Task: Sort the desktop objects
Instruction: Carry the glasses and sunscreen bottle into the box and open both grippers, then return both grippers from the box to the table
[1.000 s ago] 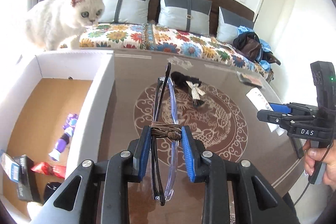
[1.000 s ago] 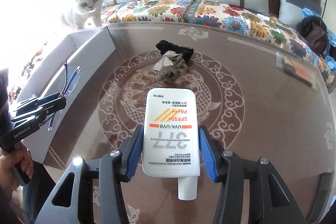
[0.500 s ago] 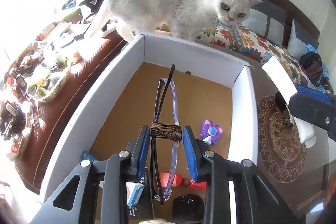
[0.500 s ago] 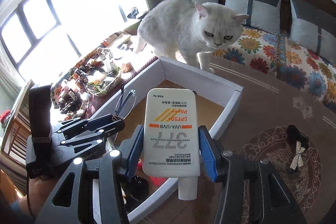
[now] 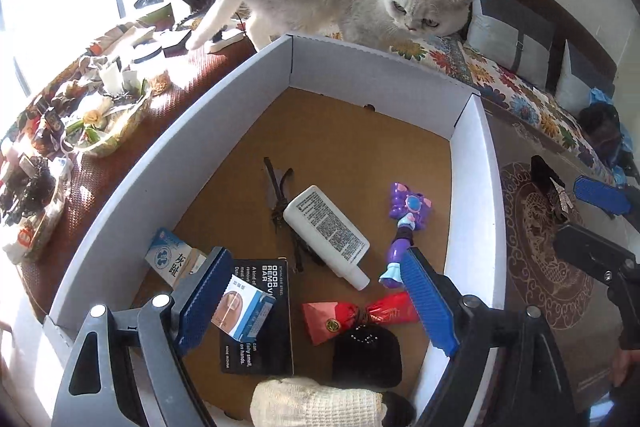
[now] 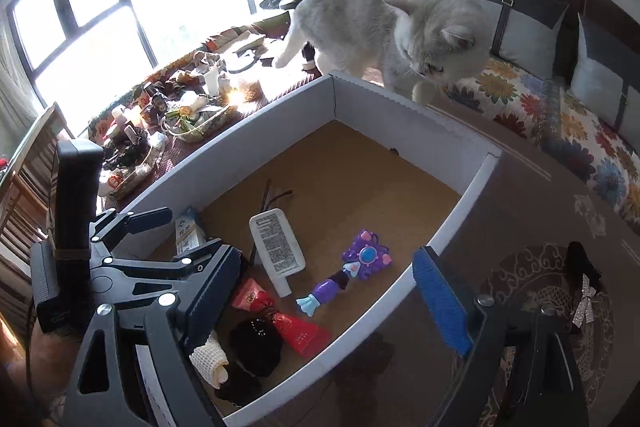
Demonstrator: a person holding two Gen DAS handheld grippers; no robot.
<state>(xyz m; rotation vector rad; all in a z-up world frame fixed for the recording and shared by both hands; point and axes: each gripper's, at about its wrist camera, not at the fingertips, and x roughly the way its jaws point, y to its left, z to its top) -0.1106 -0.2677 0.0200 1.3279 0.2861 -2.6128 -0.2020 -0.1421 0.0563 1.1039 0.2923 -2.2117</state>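
**Both loads dropped in the box; the hair bow on the desk is next**

The left gripper (image 5: 316, 301) hangs over the box (image 5: 352, 71), its fingers (image 5: 202, 297) spread wide with nothing between them; they have just been opening. Ahead of them on the cardboard floor lie the glasses (image 5: 280, 205), partly under the white sunscreen bottle (image 5: 326, 233), whose long axis runs slantwise with its cap toward the fingers.

The right gripper (image 6: 324, 301) also has its fingers (image 6: 438, 301) parted and empty, having just opened.

Beyond its right finger, outside the box, a black hair bow (image 6: 582, 279) with a glittery ribbon lies on the desk (image 6: 520, 195), its length running roughly away from the fingers. By my judgement the right hand is nearer and should swing right. A cat (image 6: 400, 23) stands at the far wall.
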